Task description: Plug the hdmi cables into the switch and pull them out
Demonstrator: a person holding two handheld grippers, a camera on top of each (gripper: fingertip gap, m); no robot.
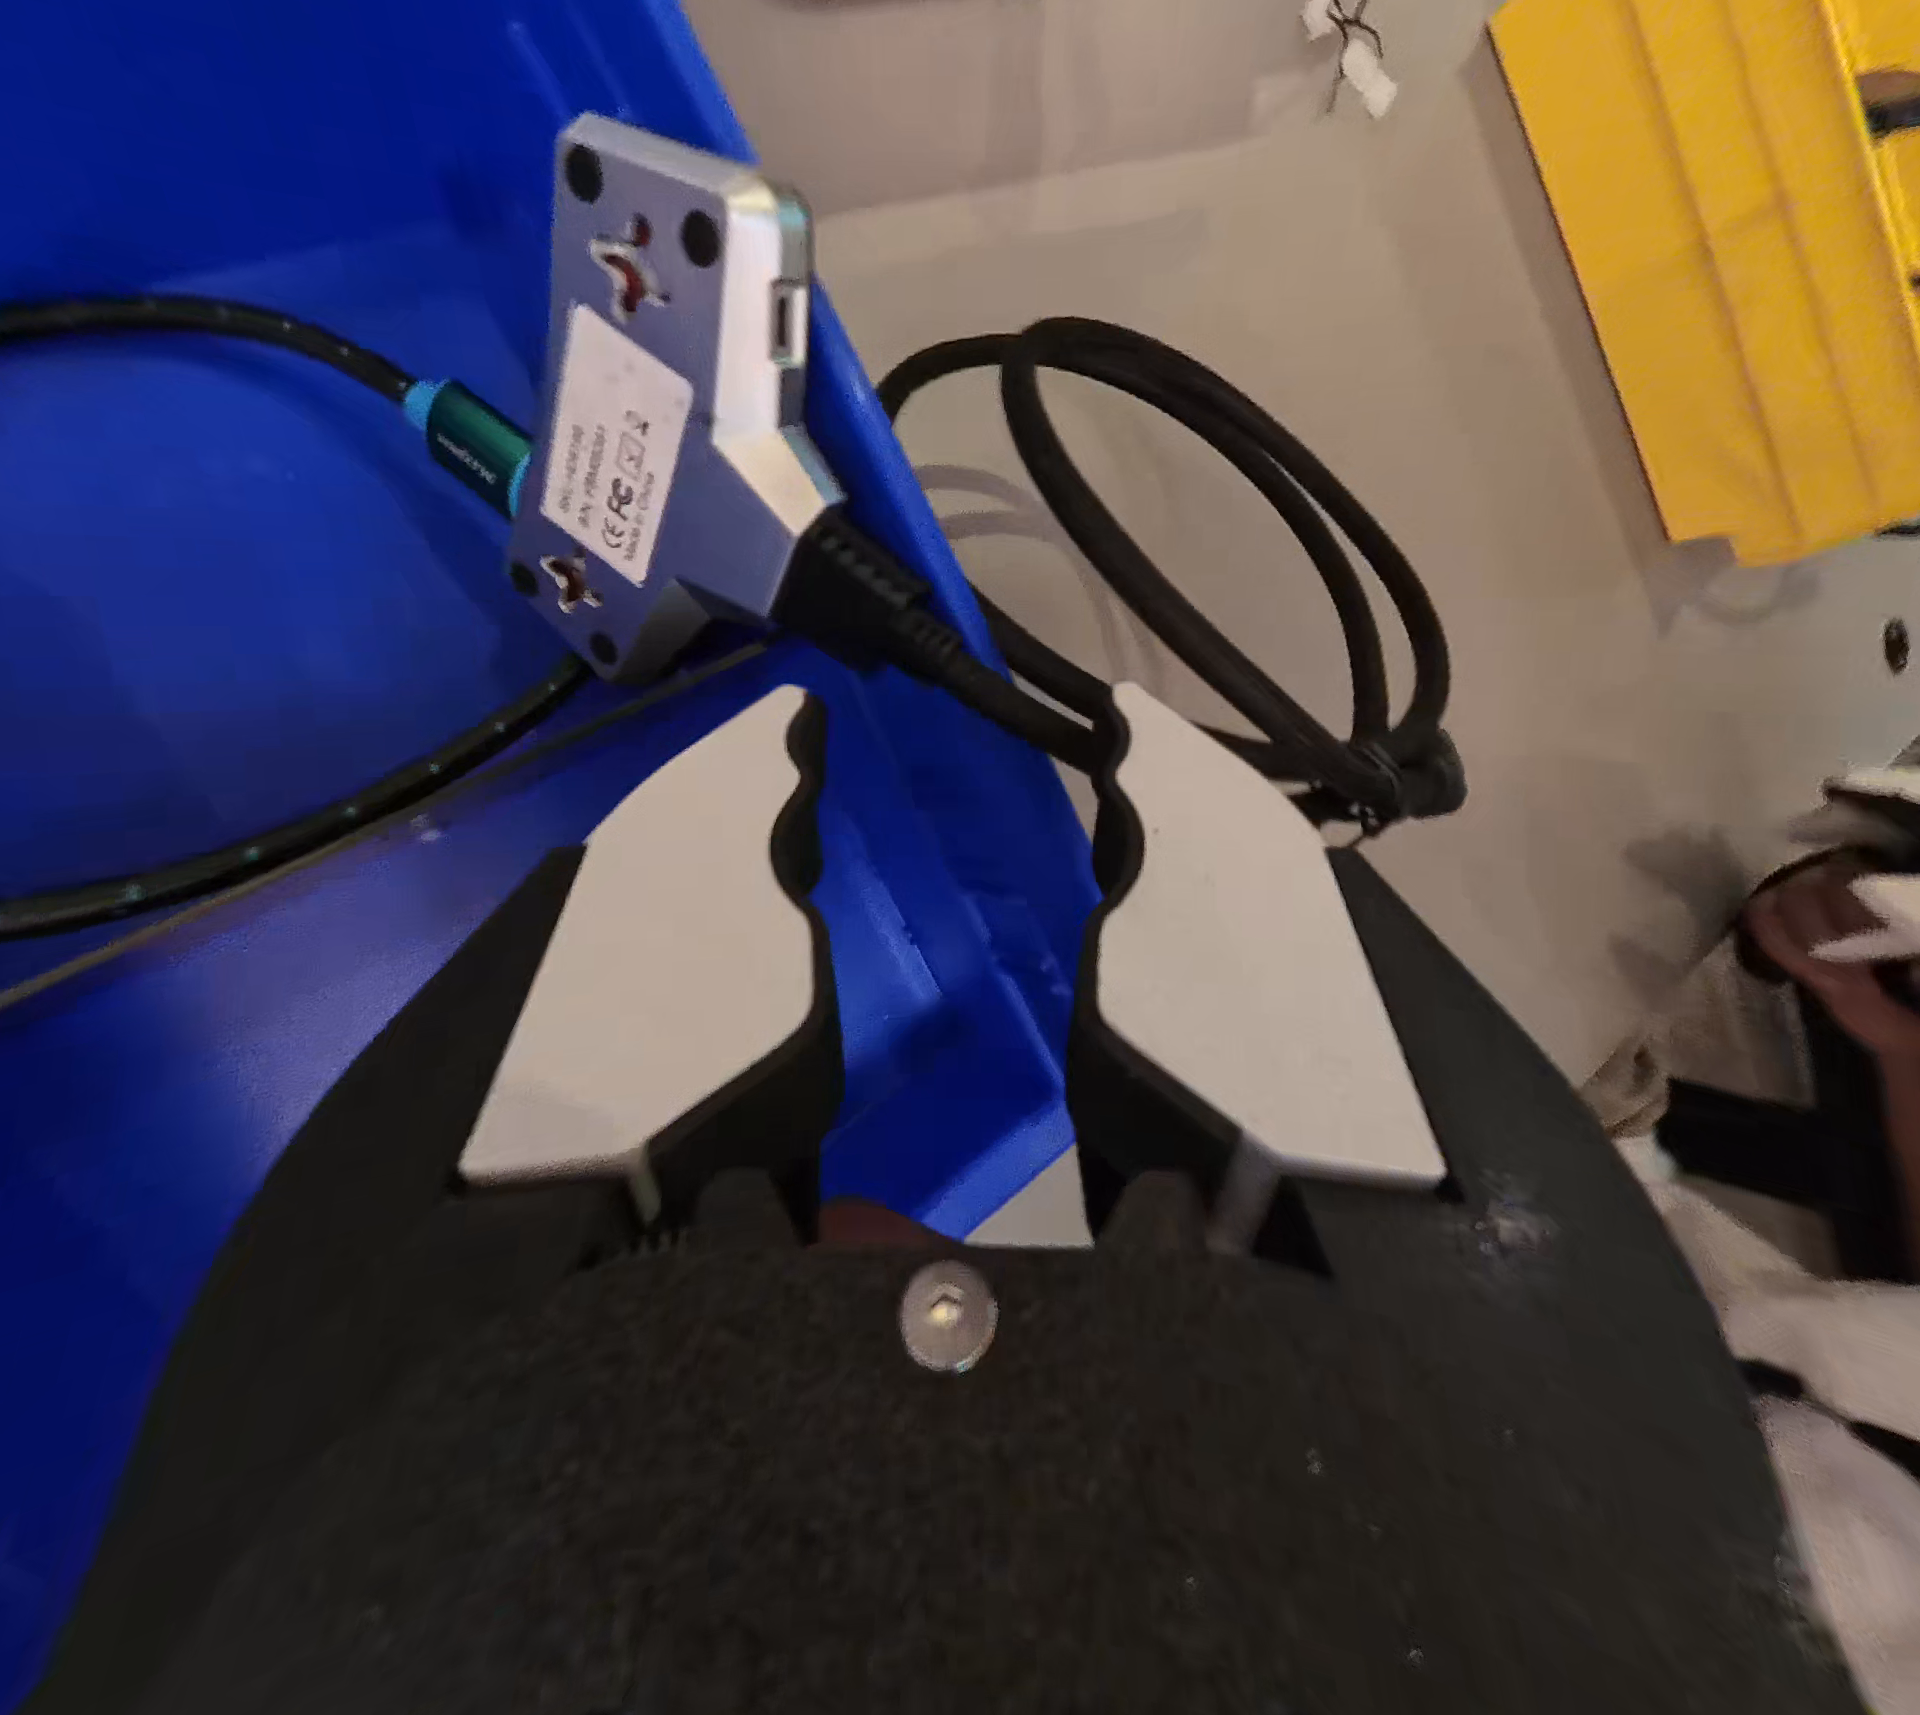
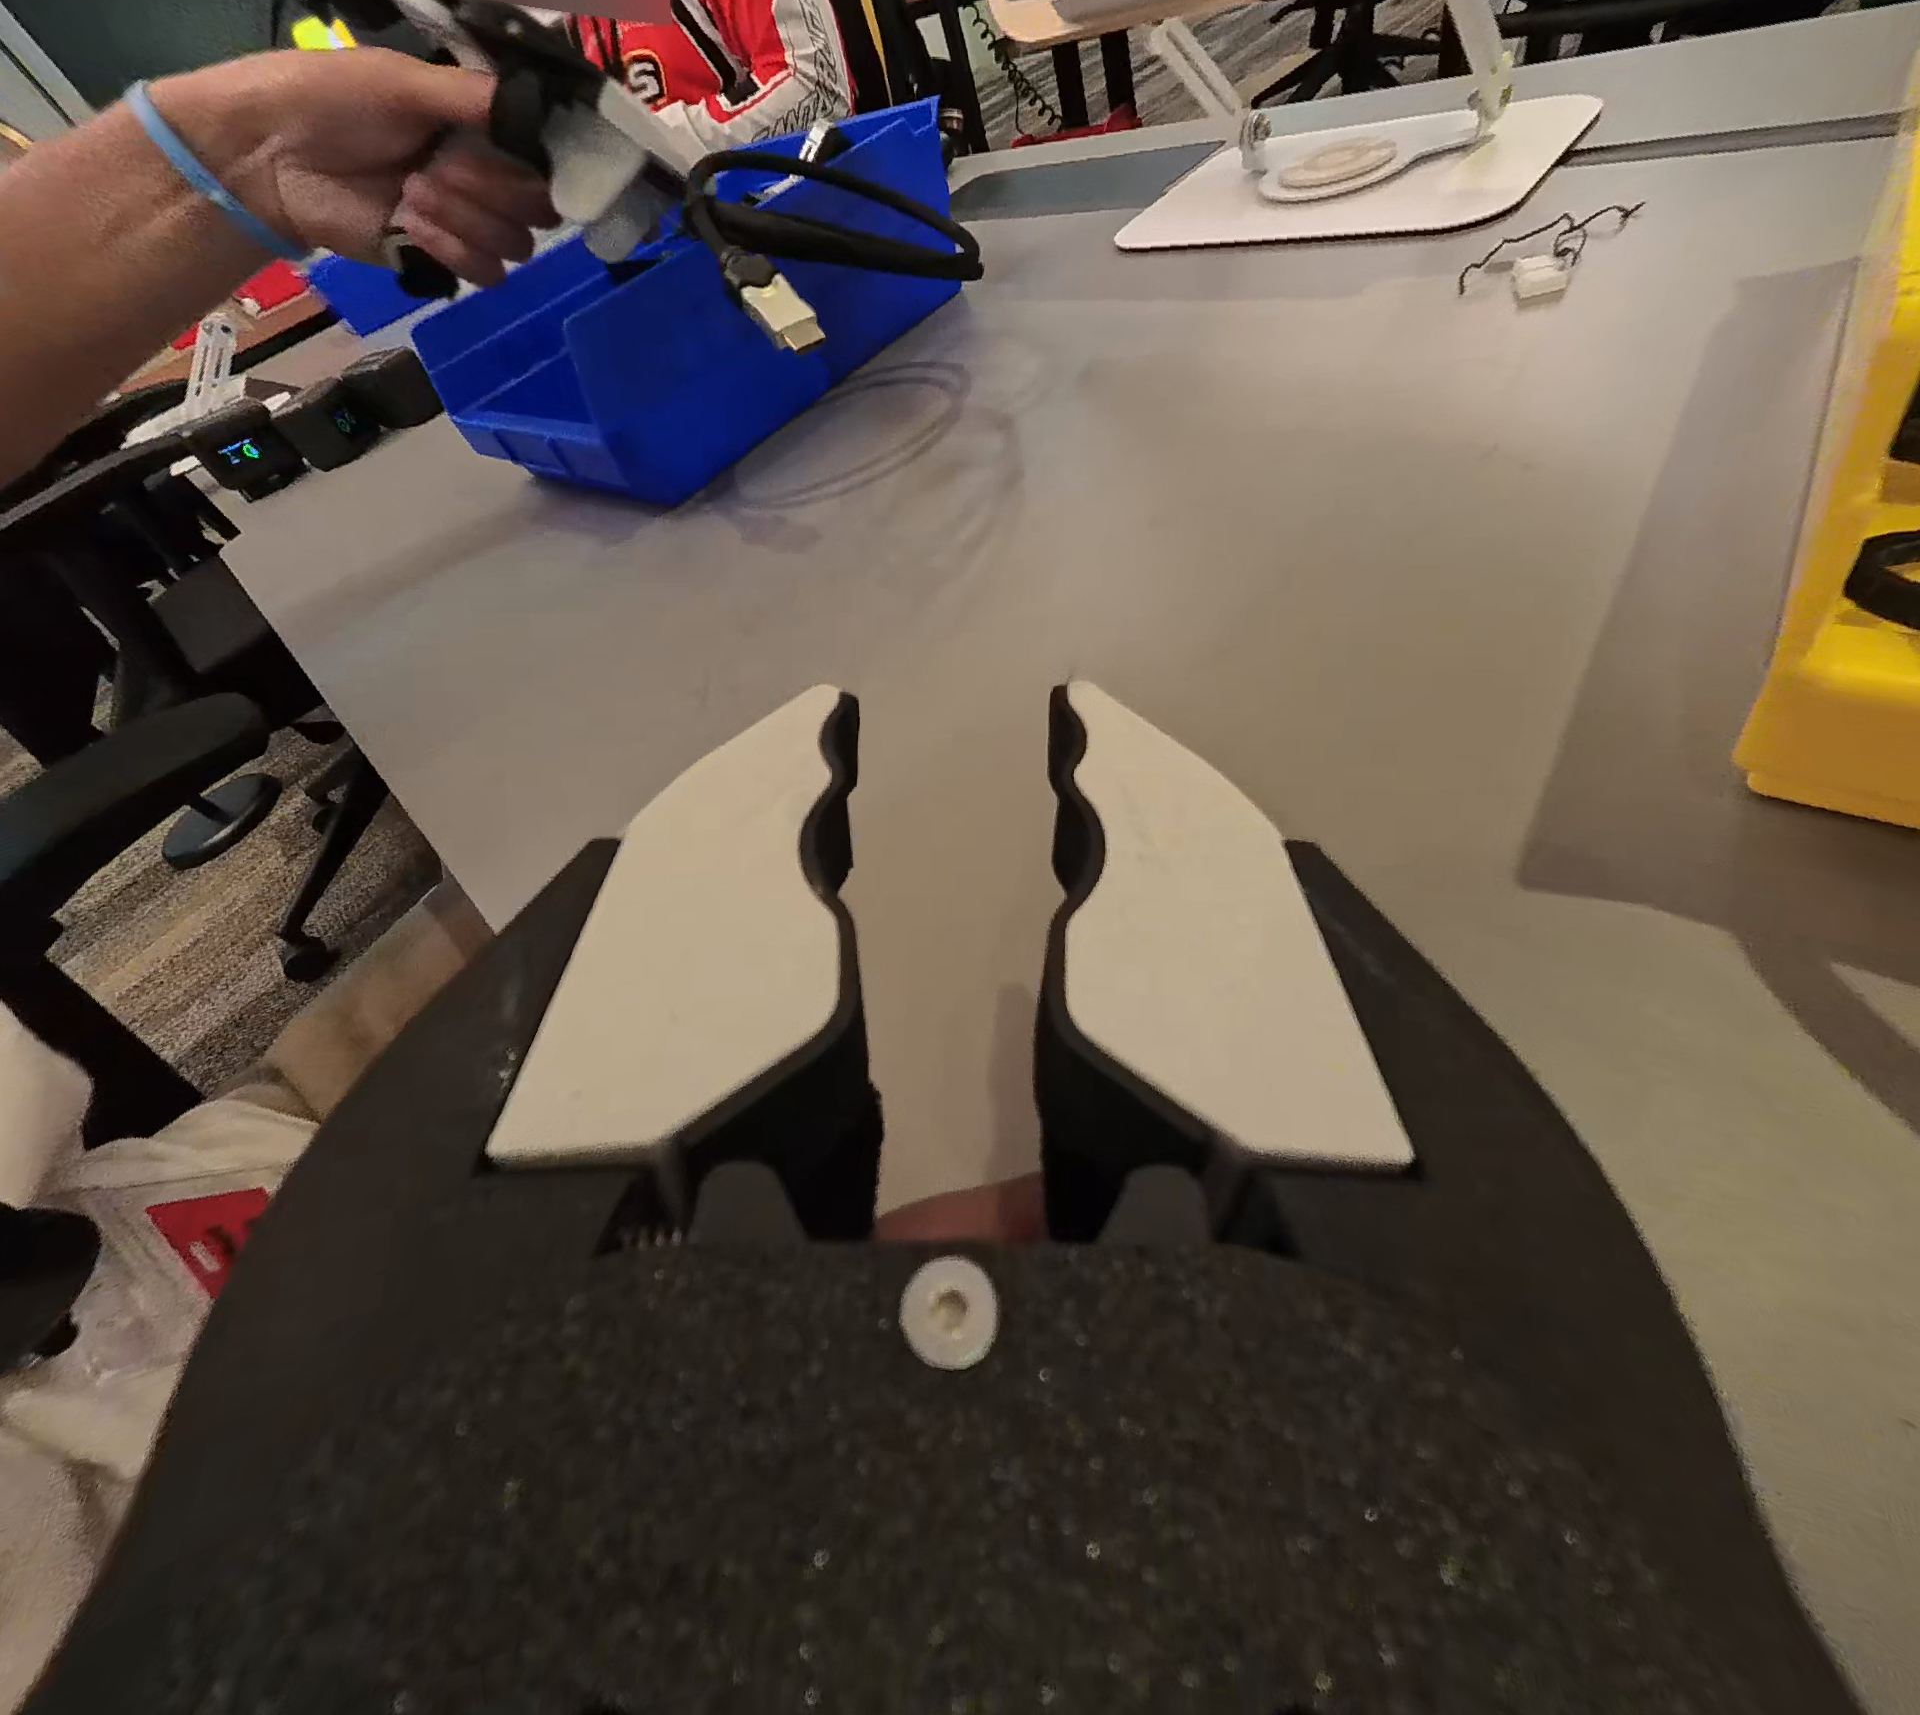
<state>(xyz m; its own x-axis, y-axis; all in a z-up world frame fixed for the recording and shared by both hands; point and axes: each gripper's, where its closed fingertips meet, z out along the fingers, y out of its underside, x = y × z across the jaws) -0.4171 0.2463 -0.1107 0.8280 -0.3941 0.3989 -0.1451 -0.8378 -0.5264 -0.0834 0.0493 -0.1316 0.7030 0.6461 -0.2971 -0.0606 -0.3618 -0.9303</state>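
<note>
One grey table, office chairs.

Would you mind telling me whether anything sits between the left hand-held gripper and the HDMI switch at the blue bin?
The left hand-held gripper is open, with the switch just ahead. The blue bin's wall runs up between the fingers, and the switch's own black cable crosses toward the right finger.
</note>
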